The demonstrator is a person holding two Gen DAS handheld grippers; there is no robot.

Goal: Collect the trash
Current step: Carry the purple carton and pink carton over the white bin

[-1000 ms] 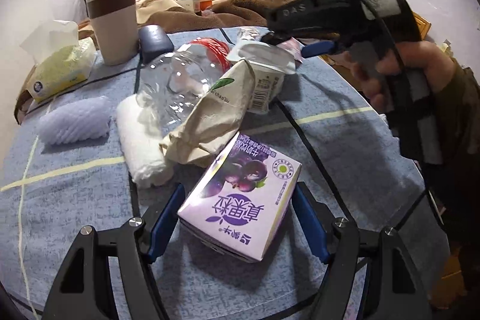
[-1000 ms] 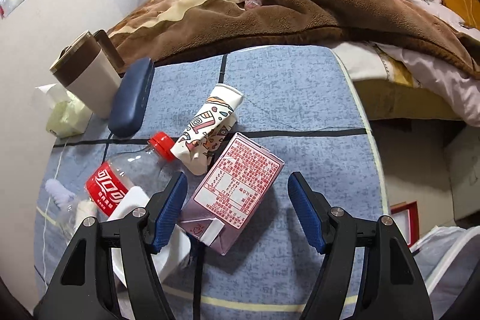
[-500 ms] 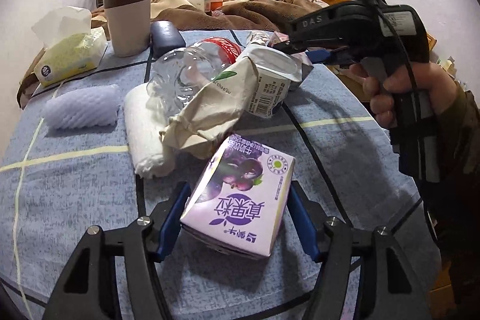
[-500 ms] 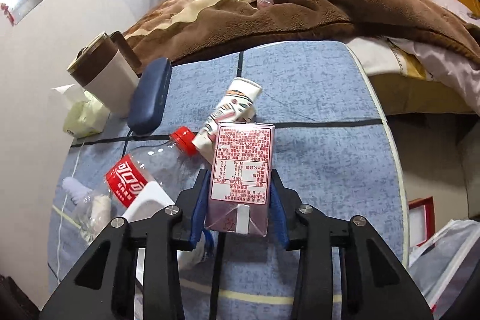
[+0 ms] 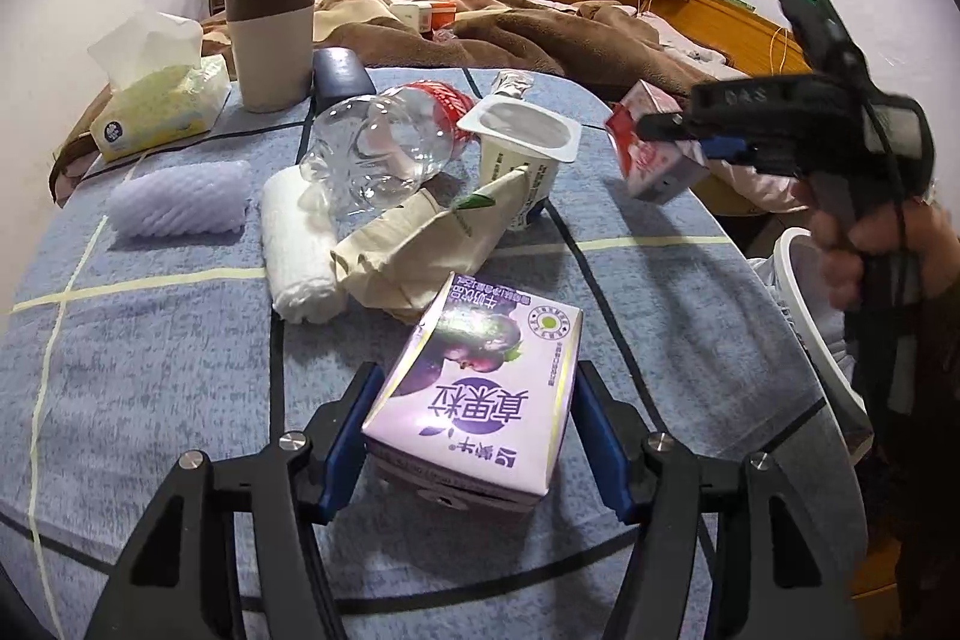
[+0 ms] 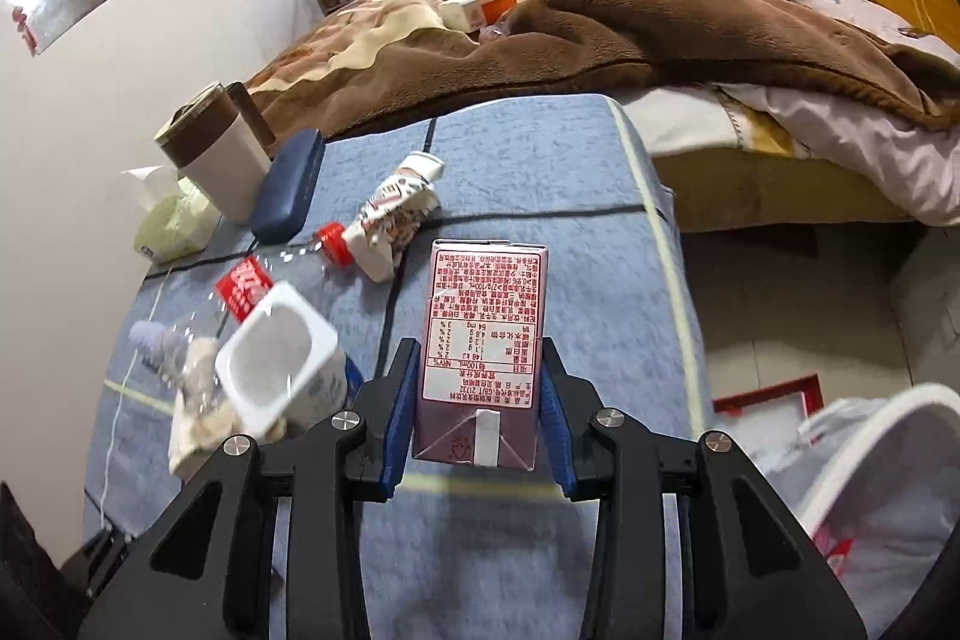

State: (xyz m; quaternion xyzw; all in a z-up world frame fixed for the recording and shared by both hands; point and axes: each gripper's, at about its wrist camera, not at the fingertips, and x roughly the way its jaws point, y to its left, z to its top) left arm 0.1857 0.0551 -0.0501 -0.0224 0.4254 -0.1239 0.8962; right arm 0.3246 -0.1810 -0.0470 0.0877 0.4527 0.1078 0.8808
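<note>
My left gripper [image 5: 474, 436] has its blue pads against both sides of a purple drink carton [image 5: 480, 388] that rests on the blue table cloth [image 5: 150, 370]. My right gripper [image 6: 477, 400] is shut on a dark red drink carton [image 6: 483, 334] and holds it above the table's right side; it also shows in the left wrist view [image 5: 654, 148]. A clear plastic bottle [image 5: 384, 142], a white yogurt cup [image 5: 522, 160], a crumpled paper bag [image 5: 420, 244] and a squashed patterned paper cup [image 6: 396, 214] lie on the table.
A white-rimmed bin with a bag [image 6: 864, 490] stands off the table's right edge. A tumbler [image 5: 270, 34], tissue pack [image 5: 162, 106], navy case [image 6: 288, 184], rolled white towel [image 5: 297, 250] and lilac roll [image 5: 180, 202] sit on the table. A bed [image 6: 600, 22] lies behind.
My right gripper has closed on the dark red carton, lifted it off the table and carried it to the right. My left gripper has closed onto the purple carton.
</note>
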